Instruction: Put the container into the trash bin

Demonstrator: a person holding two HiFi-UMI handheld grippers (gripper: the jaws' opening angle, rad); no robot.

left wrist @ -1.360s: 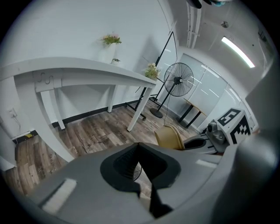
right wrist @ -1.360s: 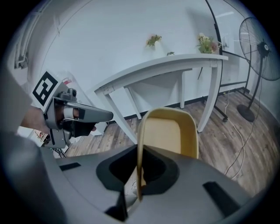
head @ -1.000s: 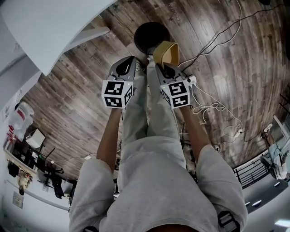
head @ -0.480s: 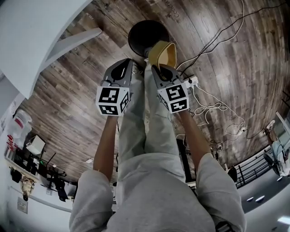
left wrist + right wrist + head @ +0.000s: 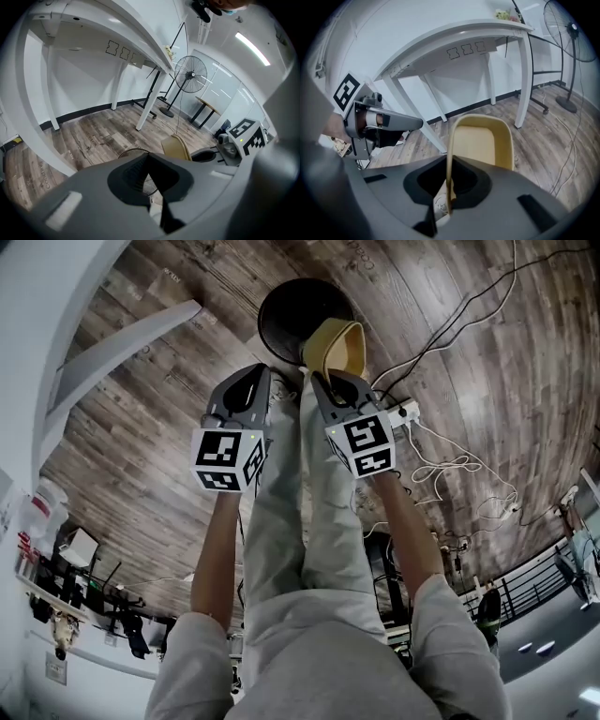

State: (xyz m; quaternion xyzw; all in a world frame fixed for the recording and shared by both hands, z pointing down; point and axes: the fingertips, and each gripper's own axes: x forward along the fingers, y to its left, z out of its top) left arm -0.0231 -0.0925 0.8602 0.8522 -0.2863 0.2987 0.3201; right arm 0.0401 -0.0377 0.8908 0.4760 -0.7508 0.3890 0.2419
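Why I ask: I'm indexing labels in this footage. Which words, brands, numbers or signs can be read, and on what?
No text here is legible.
Print on floor plank: too blurred to read.
Left marker cube and right marker cube: black-and-white square patterns, no words.
Container: no print visible.

The head view looks steeply down from above onto the floor [image 5: 141, 427], with the trash bin [image 5: 286, 310] at 12 o'clock. Each gripper view sits close behind its own jaws and looks low across the room. Both share the counter [image 5: 117, 28] and the fan [image 5: 190, 75], between 1 and 2 o'clock.
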